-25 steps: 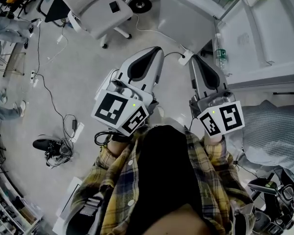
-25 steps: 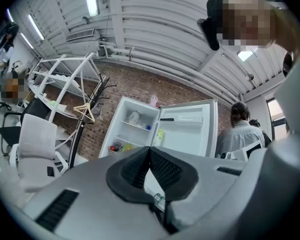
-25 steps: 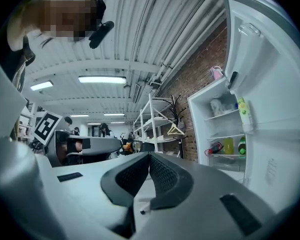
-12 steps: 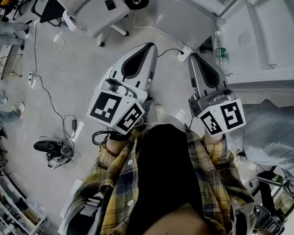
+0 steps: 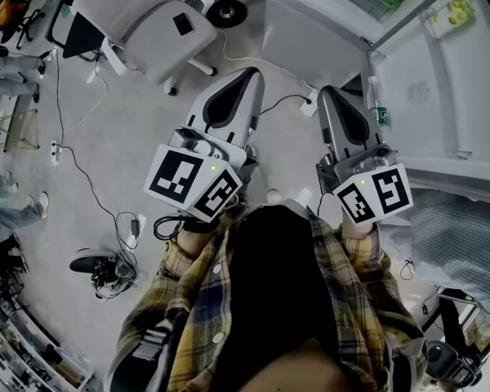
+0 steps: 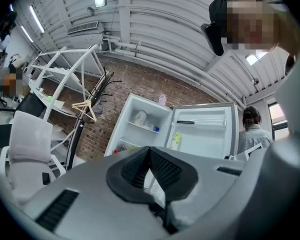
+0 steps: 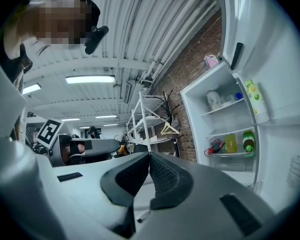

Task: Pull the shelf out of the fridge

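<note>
White fridge (image 6: pixel 140 109) open ahead; left gripper (image 6: pixel 150 151), right gripper (image 7: pixel 149 158): fingers fully closed, empty.

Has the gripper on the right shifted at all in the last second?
Yes, slightly. The right gripper has crept forward, toward the open fridge: its tip now reaches past the white plug on the floor.

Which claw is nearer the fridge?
Right. The right claw sits just left of the open fridge door; the left claw is farther left, over the floor.
</note>
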Motion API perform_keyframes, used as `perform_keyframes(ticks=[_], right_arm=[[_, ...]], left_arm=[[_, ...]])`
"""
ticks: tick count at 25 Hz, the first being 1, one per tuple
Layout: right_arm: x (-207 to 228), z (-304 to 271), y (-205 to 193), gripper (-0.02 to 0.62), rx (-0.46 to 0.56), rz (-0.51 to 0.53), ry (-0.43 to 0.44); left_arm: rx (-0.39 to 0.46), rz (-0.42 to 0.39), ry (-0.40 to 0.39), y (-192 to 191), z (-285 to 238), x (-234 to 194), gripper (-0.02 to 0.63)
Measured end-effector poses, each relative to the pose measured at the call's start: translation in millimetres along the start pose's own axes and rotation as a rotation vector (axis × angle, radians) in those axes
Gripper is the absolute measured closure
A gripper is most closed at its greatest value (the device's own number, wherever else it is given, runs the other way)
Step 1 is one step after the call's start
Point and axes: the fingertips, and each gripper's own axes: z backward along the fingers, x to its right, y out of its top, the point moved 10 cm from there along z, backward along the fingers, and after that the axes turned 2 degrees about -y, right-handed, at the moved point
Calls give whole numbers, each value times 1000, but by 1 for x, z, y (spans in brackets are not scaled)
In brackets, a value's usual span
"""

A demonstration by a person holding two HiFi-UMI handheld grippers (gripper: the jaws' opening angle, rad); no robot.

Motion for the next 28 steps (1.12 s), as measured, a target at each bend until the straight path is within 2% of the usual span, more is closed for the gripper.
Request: perform_keyframes(ticks=[9, 17, 22, 28], right_arm=[[18, -66, 5, 577, 32, -10, -118], [46, -90, -6, 577, 11, -58, -205], [83, -106, -7, 577, -5, -81, -224], [140, -133, 9, 577, -5, -72, -205]], left_arm=[[-43, -13, -92, 23, -50, -69, 603], [-102, 20, -141, 14, -89, -100, 603], [-118, 42, -156, 6, -133, -110, 603], [-94, 42, -164, 9, -200, -115, 603]])
